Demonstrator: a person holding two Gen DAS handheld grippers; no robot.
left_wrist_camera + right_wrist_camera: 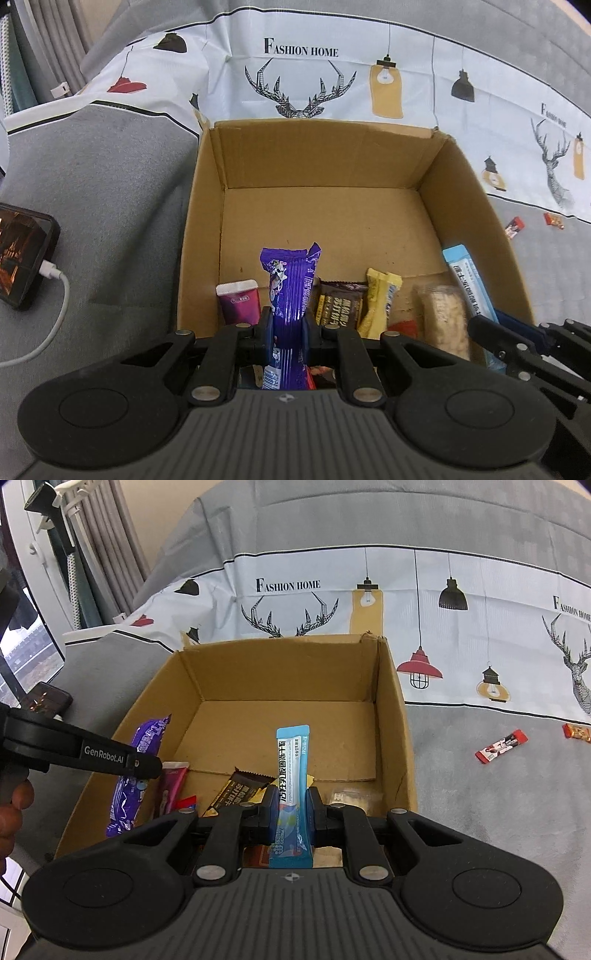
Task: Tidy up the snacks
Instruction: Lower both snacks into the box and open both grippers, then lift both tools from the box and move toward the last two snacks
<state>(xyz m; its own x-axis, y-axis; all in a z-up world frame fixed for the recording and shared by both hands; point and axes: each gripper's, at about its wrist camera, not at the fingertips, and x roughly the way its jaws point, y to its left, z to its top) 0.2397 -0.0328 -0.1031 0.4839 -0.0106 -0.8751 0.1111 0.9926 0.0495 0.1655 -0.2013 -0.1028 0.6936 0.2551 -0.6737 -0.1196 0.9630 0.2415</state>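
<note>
An open cardboard box (321,158) (288,664) sits on a grey bed. My left gripper (288,325) is shut on a purple snack packet (291,284) (136,771), held upright over the box's near left side. My right gripper (291,801) is shut on a light blue snack stick (291,768) (467,280), upright over the near right part of the box. On the box floor lie a pink packet (238,301) (171,782), a brown bar (340,302) (240,786), a yellow bar (378,302) and a clear-wrapped pale bar (445,317).
Two small red snack packets (500,749) (578,732) lie on the grey cover to the right of the box. A phone (22,254) with a white charging cable (55,317) rests at the left. A printed white sheet (303,74) lies behind the box.
</note>
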